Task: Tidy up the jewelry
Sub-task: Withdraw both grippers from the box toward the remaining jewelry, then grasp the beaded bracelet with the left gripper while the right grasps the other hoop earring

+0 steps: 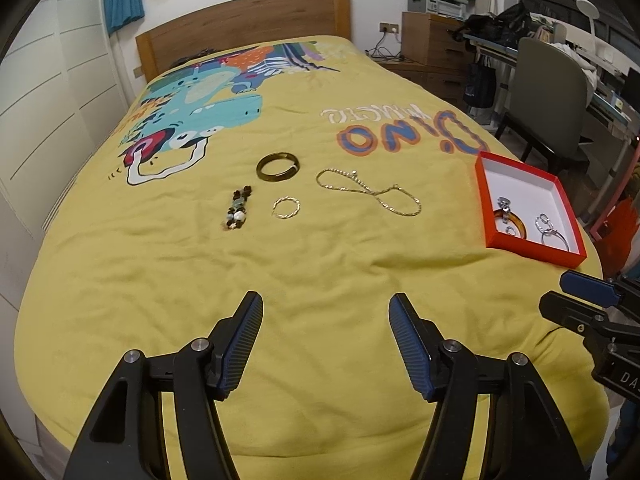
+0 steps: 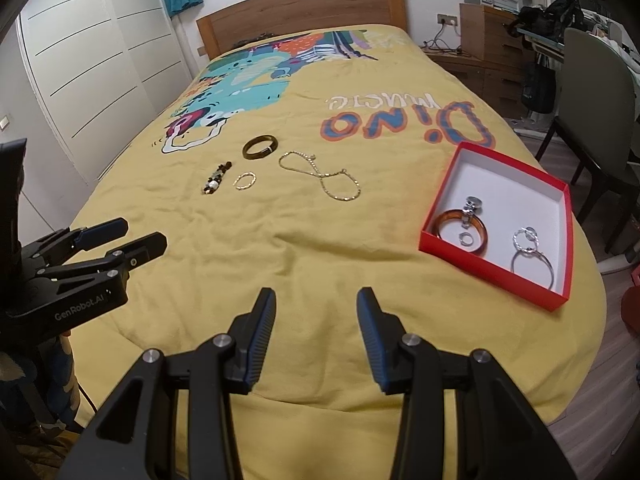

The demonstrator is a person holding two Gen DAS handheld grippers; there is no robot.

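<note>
On the yellow bedspread (image 1: 320, 264) lie a dark green bangle (image 1: 278, 166), a beaded bracelet (image 1: 238, 212), a small thin ring bracelet (image 1: 286, 207) and a gold chain (image 1: 372, 194). The same four show in the right wrist view: bangle (image 2: 260, 146), beads (image 2: 217, 182), ring (image 2: 245, 181), chain (image 2: 320, 178). A red box with a white inside (image 1: 532, 246) (image 2: 492, 272) holds an amber bangle (image 2: 462, 232), a silver clip piece and silver hoops (image 2: 532, 256). My left gripper (image 1: 326, 306) is open and empty above the near bedspread. My right gripper (image 2: 316, 300) is open and empty.
A wooden headboard (image 1: 244, 24) stands at the far end. White wardrobe doors (image 2: 92, 60) line the left. A grey chair (image 1: 548, 96) and a cluttered desk stand to the right, with wooden drawers (image 2: 492, 36) behind. The other gripper shows at each view's side.
</note>
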